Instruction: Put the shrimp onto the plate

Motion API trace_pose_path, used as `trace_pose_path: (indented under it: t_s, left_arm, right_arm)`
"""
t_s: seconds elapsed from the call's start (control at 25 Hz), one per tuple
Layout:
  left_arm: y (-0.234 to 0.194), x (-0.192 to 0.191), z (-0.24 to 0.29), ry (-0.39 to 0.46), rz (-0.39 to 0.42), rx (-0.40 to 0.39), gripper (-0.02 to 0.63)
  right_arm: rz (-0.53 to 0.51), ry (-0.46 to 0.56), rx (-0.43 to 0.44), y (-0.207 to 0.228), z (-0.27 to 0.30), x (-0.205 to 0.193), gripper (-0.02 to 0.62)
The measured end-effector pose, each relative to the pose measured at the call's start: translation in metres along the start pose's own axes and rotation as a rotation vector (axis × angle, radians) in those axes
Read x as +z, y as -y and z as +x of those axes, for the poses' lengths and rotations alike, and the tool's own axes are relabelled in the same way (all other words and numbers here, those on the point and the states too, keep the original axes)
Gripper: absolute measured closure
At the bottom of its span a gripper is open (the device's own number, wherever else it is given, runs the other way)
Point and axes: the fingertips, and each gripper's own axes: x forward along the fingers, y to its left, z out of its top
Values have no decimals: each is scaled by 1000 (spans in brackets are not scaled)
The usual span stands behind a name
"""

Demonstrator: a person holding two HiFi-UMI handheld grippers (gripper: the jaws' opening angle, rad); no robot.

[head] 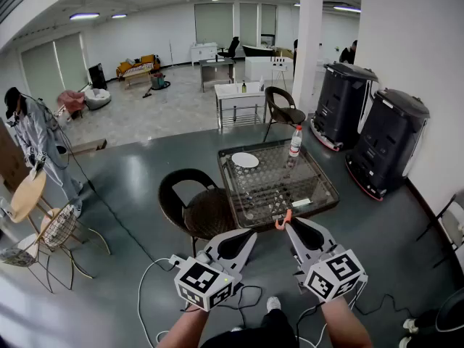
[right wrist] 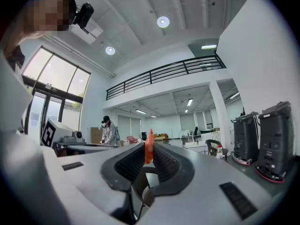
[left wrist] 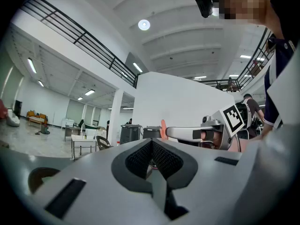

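The shrimp (head: 281, 221) is pinched in the right gripper (head: 288, 225), not yet on the plate (head: 245, 160) at eleven o'clock; the left gripper (head: 252, 233) sits closed, empty.

- The left hand-held gripper (head: 249, 237) sits low at the left of the head view and points level, forward and slightly inward.
- In the left gripper view its jaws stand together at the tips, with nothing between the pads.
- The right hand-held gripper (head: 288, 225) sits just beside it on the right, also level, with its tips slightly further forward.
- Its jaws are clamped on the shrimp (right wrist: 149, 147), which stands upright between the pads and projects above them.
- The left forearm (head: 188, 330) and the right forearm (head: 349, 325) enter from the bottom edge, bare, each behind its marker cube (head: 205, 283).
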Motion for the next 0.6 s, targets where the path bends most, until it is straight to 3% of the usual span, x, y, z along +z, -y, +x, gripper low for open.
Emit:
trace_pose_path:
  t_s: [0.6]
  left_arm:
    - [5,-8,12,-25,-4,-9,597]
  right_arm:
    - [18,15,33,8,-4,-2,538]
